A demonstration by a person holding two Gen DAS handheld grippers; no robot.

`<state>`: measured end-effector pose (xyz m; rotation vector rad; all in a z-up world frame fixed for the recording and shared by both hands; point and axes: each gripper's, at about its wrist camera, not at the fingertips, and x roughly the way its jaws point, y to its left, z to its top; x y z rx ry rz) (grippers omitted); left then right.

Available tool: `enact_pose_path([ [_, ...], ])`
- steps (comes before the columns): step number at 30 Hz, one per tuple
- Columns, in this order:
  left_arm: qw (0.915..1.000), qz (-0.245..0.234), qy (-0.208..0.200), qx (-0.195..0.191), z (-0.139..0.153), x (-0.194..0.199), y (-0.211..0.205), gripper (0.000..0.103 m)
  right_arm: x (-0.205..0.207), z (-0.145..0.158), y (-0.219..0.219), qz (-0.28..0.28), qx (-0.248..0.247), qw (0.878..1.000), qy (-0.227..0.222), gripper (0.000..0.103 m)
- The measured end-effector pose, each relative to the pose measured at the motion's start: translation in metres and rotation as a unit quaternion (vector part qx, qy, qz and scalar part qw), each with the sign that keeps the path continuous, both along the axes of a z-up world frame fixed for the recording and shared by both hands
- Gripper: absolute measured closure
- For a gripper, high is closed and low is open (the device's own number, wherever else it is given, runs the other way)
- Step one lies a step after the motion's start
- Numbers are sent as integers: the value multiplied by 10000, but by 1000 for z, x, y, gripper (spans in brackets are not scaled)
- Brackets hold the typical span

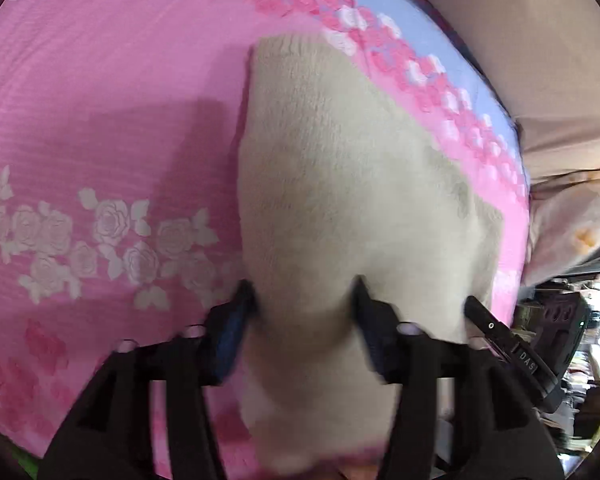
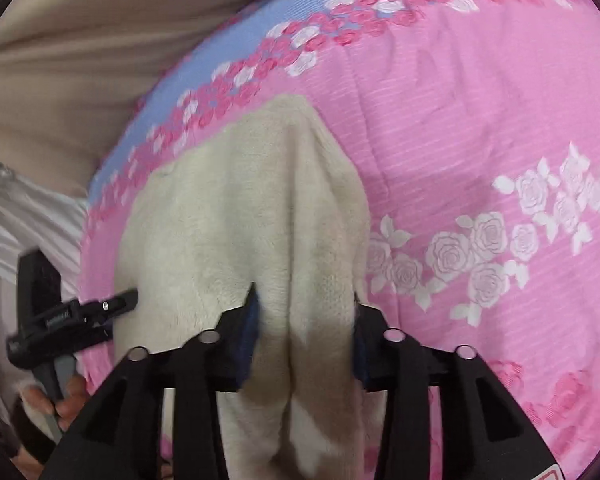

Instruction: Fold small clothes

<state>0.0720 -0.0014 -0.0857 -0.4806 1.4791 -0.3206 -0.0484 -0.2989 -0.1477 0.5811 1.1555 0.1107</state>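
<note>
A cream fleece garment [image 1: 332, 184] lies lengthwise on a pink flowered bedspread [image 1: 100, 120]. It also shows in the right wrist view [image 2: 236, 208]. My left gripper [image 1: 304, 292] has its fingers wide apart, with the near end of the garment bunched between them. My right gripper [image 2: 304, 296] stands the same way on the garment's near end, with cloth filling the gap between its fingers. The other gripper shows at the right edge of the left wrist view [image 1: 500, 336] and at the left edge of the right wrist view [image 2: 80, 312].
The bedspread [image 2: 480, 120] has a blue band with pink roses [image 1: 420, 60] along its far edge. Beige fabric [image 2: 80, 40] lies beyond it. Cluttered items [image 1: 572, 360] sit off the bed's side. A hand [image 2: 60, 400] holds the other gripper's handle.
</note>
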Motion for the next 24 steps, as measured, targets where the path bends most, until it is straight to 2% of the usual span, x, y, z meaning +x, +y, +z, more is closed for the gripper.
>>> enact_pose_path([
  [2,9996,265,-5,-139,3,-2,5,42,0,10,-4,-188,173,9997,-1,57],
  [3,9994,294,-57,-166,7,-4,8,41,1,19,-2,-148,87,9998,-99,57],
  [5,9992,284,-271,50,16,-4,12,34,10,32,4,68,-213,9994,-265,56],
  [8,9991,315,-246,129,16,4,9,32,31,17,9,265,-348,9990,4,55],
  [9,9992,349,-204,56,14,5,12,32,35,13,9,256,-360,9990,91,56],
  [10,9990,408,-172,-4,12,7,12,32,38,12,8,176,-334,9993,78,68],
  [11,9988,452,-166,-40,13,13,13,32,39,22,11,258,-360,9990,-112,81],
  [13,9980,536,-312,-83,18,15,15,32,38,45,26,571,-732,9948,-406,84],
  [15,9969,540,-566,-76,28,16,15,37,35,72,45,978,-763,9888,-826,85],
  [16,9953,591,-765,3,36,16,19,37,34,91,57,1185,-795,9831,-1145,85],
  [18,9928,681,-968,164,42,16,25,37,40,110,70,1383,-811,9749,-1546,85],
  [19,9925,729,-966,190,42,17,28,36,47,107,71,1394,-835,9750,-1518,84],
  [21,9931,823,-825,163,36,19,32,34,69,79,64,1336,-1030,9799,-1067,80],
  [23,9936,907,-659,169,28,20,34,32,82,33,52,1172,-1634,9789,-373,75],
  [24,9935,942,-616,178,25,20,34,31,79,21,43,1076,-1600,9809,-245,69],
])
